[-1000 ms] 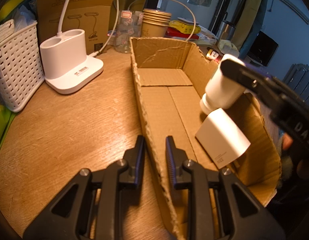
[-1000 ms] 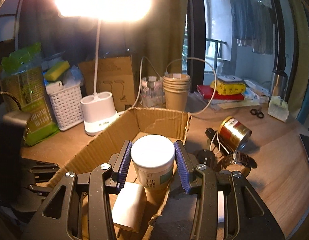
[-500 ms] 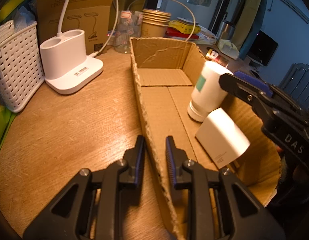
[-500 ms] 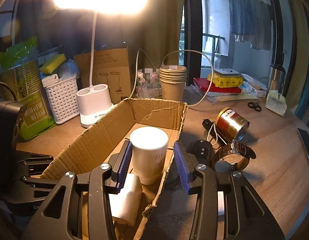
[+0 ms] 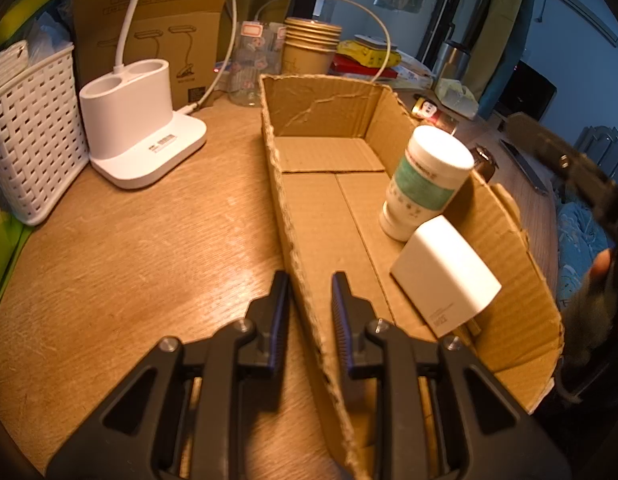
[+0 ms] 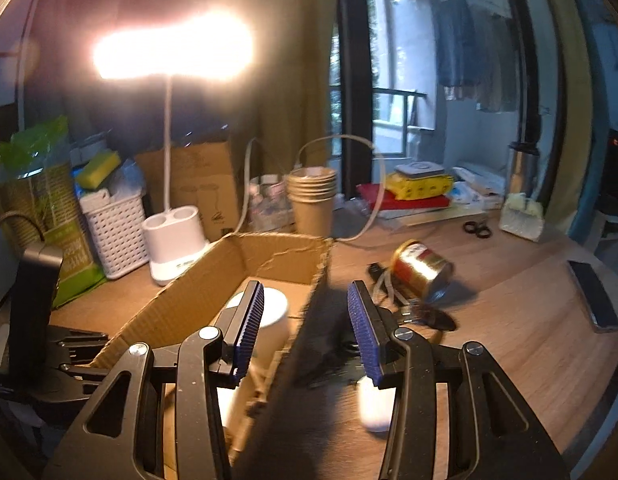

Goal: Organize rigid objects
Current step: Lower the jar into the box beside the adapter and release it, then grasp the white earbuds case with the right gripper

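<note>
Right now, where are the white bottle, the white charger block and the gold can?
white bottle (image 5: 423,184), left wrist view, green label.
white charger block (image 5: 445,276), left wrist view, top face.
gold can (image 6: 423,270), right wrist view, side wall.

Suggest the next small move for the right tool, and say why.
Probably swing the right tool toward the gold can lying on the table. The white bottle already stands in the cardboard box beside the white charger, clear of the right tool, whose jaws are empty. The left tool pinches the box wall, steadying it.
</note>
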A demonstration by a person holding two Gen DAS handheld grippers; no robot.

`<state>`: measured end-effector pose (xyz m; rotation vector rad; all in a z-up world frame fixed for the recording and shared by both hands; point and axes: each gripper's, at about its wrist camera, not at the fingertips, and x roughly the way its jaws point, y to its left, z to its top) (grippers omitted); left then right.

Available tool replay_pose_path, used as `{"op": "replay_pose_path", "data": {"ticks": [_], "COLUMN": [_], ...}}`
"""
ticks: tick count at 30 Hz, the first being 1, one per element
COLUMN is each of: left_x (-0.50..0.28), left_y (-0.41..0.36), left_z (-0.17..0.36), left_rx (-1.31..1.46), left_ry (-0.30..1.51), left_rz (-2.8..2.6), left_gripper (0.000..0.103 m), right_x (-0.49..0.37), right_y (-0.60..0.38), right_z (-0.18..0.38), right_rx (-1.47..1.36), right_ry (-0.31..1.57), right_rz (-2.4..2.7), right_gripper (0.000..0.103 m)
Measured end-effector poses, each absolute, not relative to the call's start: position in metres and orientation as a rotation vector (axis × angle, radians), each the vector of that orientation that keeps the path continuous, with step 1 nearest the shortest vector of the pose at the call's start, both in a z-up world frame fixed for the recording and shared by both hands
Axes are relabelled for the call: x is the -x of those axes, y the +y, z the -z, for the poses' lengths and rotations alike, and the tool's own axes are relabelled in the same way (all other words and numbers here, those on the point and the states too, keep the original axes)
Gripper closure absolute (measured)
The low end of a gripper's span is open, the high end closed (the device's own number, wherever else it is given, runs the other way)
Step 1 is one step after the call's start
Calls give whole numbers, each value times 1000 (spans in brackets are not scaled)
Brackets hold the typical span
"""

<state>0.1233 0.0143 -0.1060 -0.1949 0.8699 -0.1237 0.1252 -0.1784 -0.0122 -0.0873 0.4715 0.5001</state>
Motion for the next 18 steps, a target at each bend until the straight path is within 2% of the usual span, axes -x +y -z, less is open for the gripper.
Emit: {"op": "replay_pose_path", "data": {"ticks": [16, 18], "left_x": [-123, -123], "left_y": [14, 14], "left_z": [106, 106], "left_rx": [195, 195], "left_ry": [870, 870], "left_rz": [123, 123], "left_gripper": [79, 79], "right_x": [-141, -148], "right_y": [-225, -227], "right_z": [27, 35], "right_rx": [46, 49], "right_ry": [531, 578], "right_rz": [-371, -355], "right_gripper": [56, 50]}}
